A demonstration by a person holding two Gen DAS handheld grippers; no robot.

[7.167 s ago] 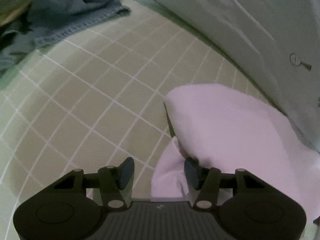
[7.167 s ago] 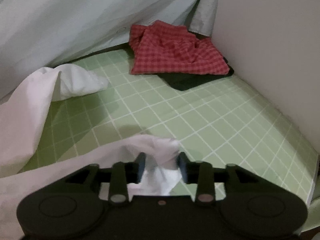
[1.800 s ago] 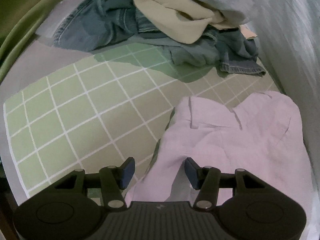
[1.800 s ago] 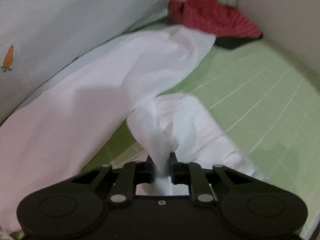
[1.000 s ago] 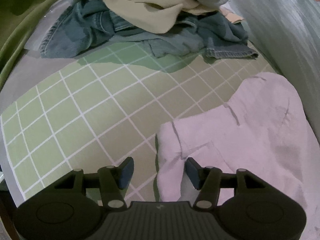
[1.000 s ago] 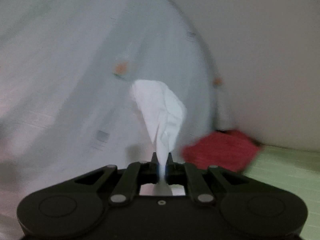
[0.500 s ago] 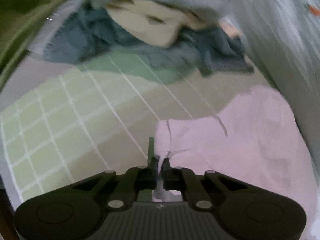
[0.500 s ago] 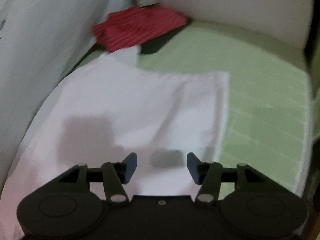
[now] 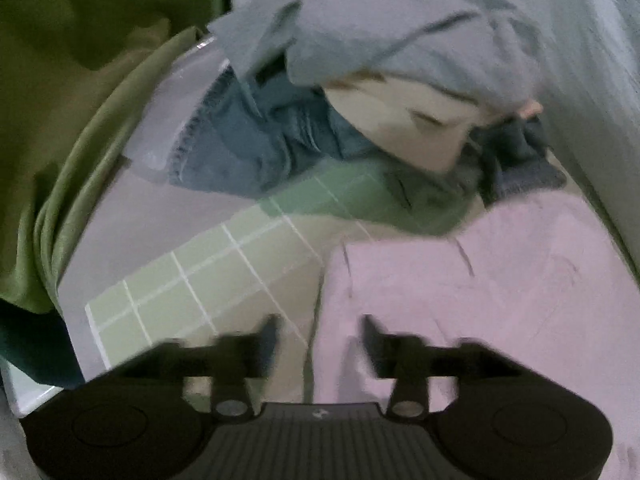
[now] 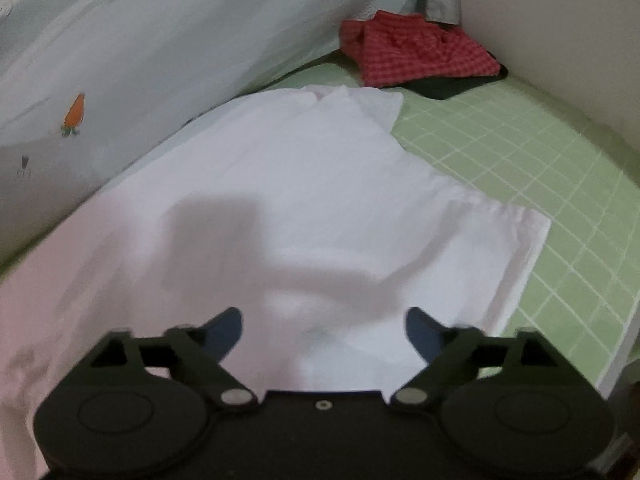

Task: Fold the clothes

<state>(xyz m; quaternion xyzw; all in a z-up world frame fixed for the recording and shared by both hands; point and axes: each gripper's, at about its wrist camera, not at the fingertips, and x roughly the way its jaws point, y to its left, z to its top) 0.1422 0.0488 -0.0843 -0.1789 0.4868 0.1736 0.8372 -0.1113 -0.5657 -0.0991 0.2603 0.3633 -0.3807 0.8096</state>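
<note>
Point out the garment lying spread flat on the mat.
The white garment, spread flat in front of the right gripper. The red checked one and the jeans lie crumpled in piles.

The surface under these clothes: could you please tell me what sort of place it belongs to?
Probably a home clothes-folding station: a green grid mat, a pile of unfolded clothes, and a carrot-print sheet hung behind.
</note>
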